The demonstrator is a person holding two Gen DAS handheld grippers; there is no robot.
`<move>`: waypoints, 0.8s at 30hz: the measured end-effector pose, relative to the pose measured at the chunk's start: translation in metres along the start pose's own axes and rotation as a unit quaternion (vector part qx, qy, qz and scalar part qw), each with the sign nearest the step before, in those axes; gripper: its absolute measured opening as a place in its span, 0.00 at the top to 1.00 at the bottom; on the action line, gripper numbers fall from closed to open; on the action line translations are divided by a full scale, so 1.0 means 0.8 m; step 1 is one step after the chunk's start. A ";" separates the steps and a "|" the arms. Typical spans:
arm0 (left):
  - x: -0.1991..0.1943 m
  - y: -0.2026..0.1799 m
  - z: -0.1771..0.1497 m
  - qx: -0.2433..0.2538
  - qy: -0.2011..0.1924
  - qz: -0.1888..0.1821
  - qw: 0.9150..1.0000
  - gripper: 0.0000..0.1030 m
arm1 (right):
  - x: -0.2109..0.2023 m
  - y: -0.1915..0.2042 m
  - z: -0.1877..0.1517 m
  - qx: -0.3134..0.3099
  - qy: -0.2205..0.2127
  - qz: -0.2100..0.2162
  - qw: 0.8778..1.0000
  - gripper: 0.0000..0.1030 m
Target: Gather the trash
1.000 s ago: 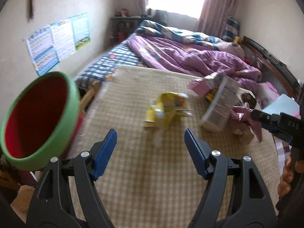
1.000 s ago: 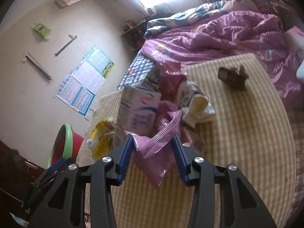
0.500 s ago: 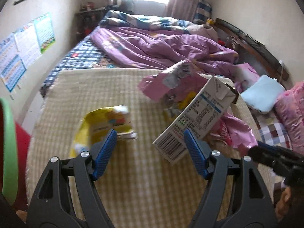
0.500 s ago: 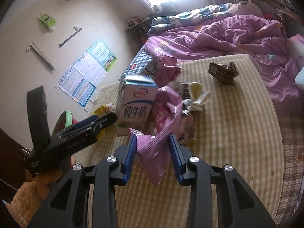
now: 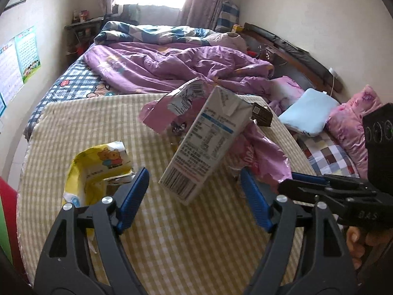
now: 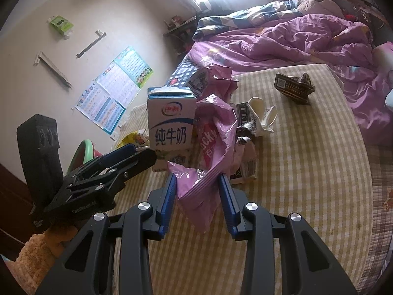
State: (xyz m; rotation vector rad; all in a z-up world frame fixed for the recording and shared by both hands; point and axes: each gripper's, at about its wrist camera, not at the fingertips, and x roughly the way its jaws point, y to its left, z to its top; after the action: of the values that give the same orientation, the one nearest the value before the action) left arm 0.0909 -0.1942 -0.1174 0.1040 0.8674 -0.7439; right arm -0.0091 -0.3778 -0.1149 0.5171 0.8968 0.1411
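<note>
At twelve o'clock of the wide-open, empty left gripper (image 5: pixel 194 196), the milk carton (image 5: pixel 208 145) leans; right gripper (image 6: pixel 197 196) pinches pink wrapper (image 6: pixel 208 152), which could topple it.

A purple quilt (image 5: pixel 172 66) lies rumpled on the bed beyond the checked mat (image 5: pixel 186 241); 2 posters (image 6: pixel 115 95) hang on the wall.

A lived-in home bedroom. A rumpled purple quilt (image 5: pixel 176 66) covers the bed at the far side, with pillows (image 5: pixel 307 115) to the right. Curtains (image 5: pixel 208 0) frame a bright far window, and children's charts (image 6: pixel 115 98) hang on the left wall.
</note>
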 end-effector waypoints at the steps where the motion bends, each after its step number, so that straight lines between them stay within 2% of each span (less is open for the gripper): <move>1: 0.003 0.000 0.002 0.000 0.002 -0.002 1.000 0.29 | 0.000 0.000 -0.001 0.000 0.001 0.001 1.000 0.66; 8: 0.034 0.013 0.020 -0.023 0.030 -0.032 0.999 0.28 | 0.005 -0.002 -0.003 0.007 0.006 0.006 1.000 0.66; 10: 0.035 0.010 0.022 -0.015 0.030 -0.031 0.999 0.36 | 0.006 -0.002 -0.004 0.008 0.008 0.007 1.000 0.66; 11: 0.036 0.005 0.021 -0.005 0.036 -0.024 0.999 0.51 | 0.007 -0.002 -0.004 0.009 0.008 0.006 1.000 0.66; 12: 0.036 0.003 0.021 -0.001 0.040 -0.017 0.999 0.57 | 0.007 -0.002 -0.004 0.009 0.009 0.005 1.000 0.66; 13: 0.035 0.001 0.019 0.003 0.040 -0.014 0.999 0.59 | 0.008 -0.003 -0.003 0.010 0.009 0.005 1.000 0.66; 16: 0.023 0.000 0.014 0.001 0.027 -0.014 1.000 0.61 | 0.008 -0.002 -0.002 0.009 0.007 0.004 1.000 0.66; 24: -0.030 0.003 0.008 -0.021 -0.016 0.025 0.999 0.62 | 0.007 0.011 0.001 -0.001 -0.001 0.010 1.000 0.70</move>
State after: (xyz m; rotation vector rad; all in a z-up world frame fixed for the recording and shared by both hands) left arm 0.0864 -0.1819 -0.0967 0.0768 0.8474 -0.6787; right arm -0.0042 -0.3684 -0.1144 0.5249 0.8902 0.1597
